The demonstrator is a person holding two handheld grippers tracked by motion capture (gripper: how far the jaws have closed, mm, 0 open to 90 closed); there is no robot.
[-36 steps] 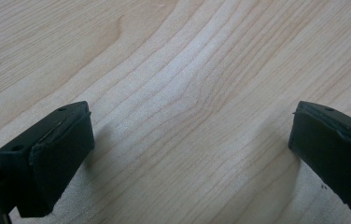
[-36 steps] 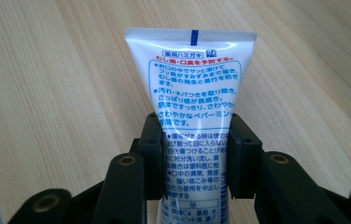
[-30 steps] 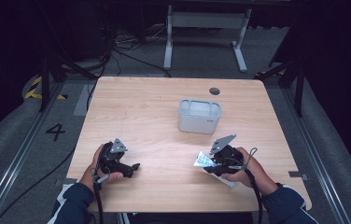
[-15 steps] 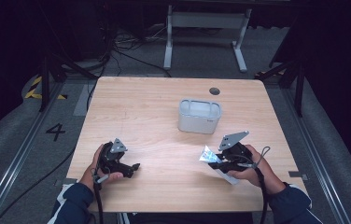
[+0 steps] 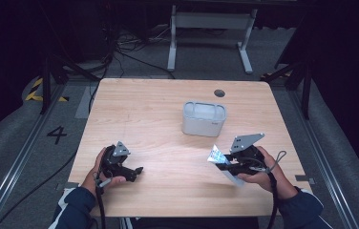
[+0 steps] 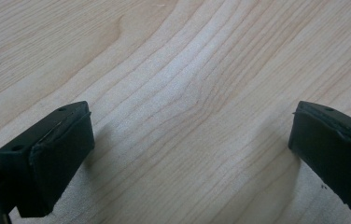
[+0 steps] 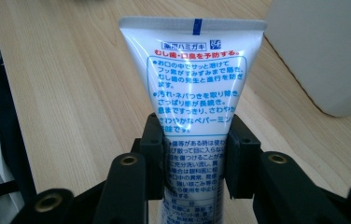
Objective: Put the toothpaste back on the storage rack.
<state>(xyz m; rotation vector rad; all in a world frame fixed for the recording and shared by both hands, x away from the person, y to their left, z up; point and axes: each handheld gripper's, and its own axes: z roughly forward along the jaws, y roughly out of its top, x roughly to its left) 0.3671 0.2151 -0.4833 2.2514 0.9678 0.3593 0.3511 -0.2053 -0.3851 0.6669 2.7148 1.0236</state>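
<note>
A white plastic toothpaste tube (image 7: 197, 88) with blue and red Japanese print stood clamped in the right gripper (image 5: 226, 164) at the lower right of the high view, crimped end up and clear of the pale wooden table (image 5: 158, 119). In the right gripper view the jaws pinched the tube near its middle. The white, round-cornered plastic bin (image 5: 204, 118) sat at the centre of the table, just beyond the tube and apart from it, its opening facing up. The left gripper (image 5: 132, 171) rested at the lower left, jaws spread wide over bare wood and grasping nothing. The pick-up looked complete; carrying the tube to the bin and releasing it there appeared to remain.
</note>
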